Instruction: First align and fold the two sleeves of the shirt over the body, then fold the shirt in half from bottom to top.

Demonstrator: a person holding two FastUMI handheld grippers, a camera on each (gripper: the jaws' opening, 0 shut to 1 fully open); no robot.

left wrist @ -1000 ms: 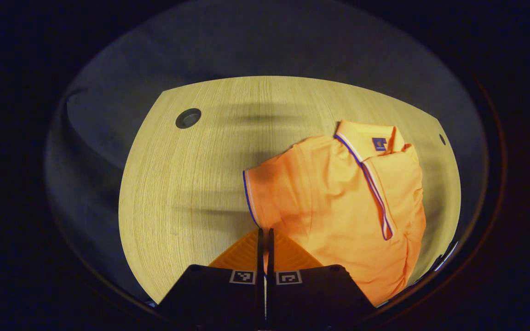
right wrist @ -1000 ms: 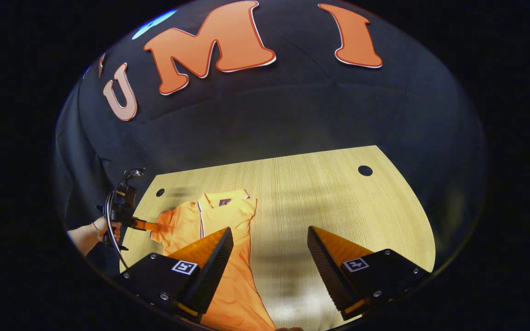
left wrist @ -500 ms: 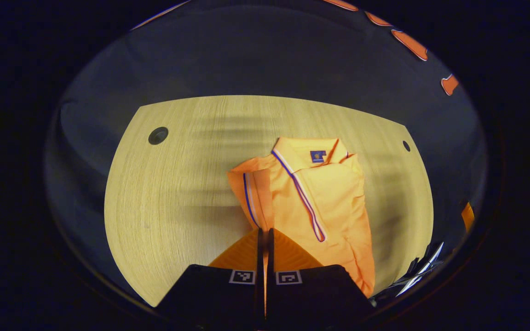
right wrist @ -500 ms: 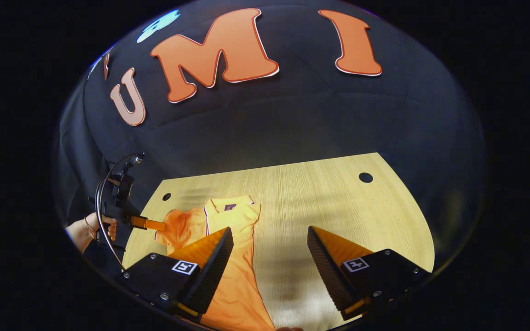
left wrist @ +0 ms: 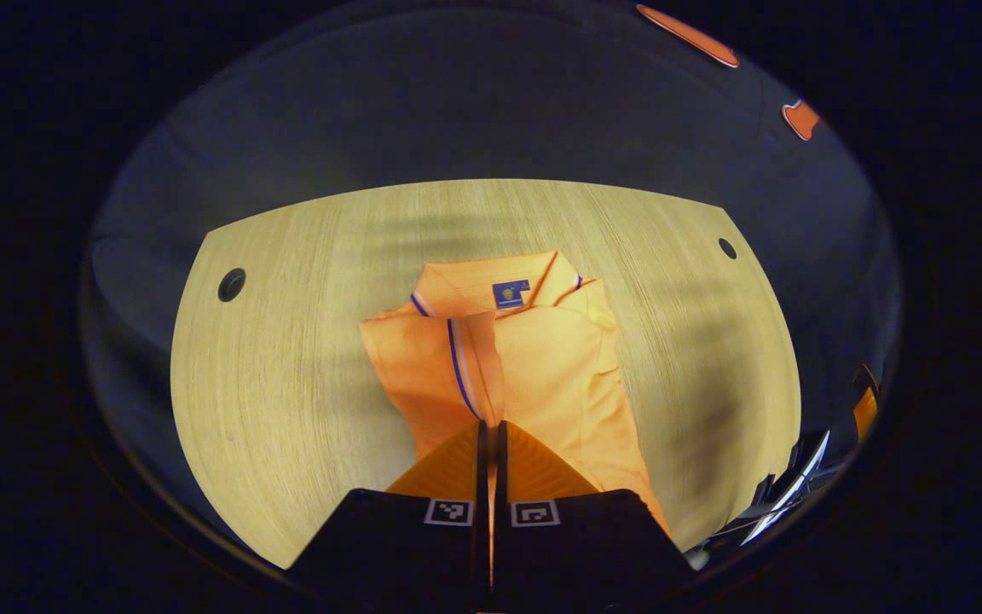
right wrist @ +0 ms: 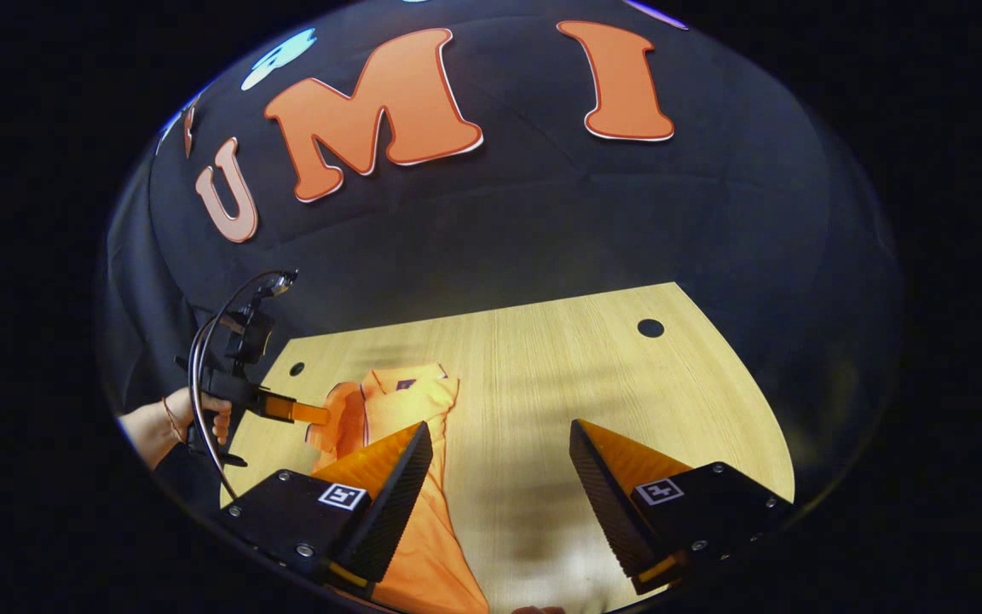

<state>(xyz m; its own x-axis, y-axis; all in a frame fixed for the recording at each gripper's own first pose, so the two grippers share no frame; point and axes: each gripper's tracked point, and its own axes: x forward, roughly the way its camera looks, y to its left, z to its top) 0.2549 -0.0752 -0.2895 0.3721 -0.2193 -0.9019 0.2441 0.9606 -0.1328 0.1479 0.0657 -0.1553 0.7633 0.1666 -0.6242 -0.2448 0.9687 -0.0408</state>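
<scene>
An orange polo shirt (left wrist: 568, 367) lies on the wooden table (left wrist: 286, 358), collar at the far end. My left gripper (left wrist: 491, 426) is shut on the striped cuff of one sleeve (left wrist: 423, 367) and holds that sleeve over the shirt's body. In the right gripper view the same shirt (right wrist: 410, 396) lies to the left, and the left gripper (right wrist: 320, 415), held by a hand (right wrist: 201, 422), pinches the raised sleeve. My right gripper (right wrist: 499, 439) stands open above the table beside the shirt's lower part, with nothing between its fingers.
The table has a round cable hole near each far corner (left wrist: 231, 284) (left wrist: 727, 248). Bare wood (right wrist: 593, 375) stretches to the right of the shirt. The dark booth wall rises behind the table's far edge.
The left gripper has carried the sleeve across from the side onto the shirt's body, so the shirt looks narrower. The right gripper has stayed open and hardly moved.
</scene>
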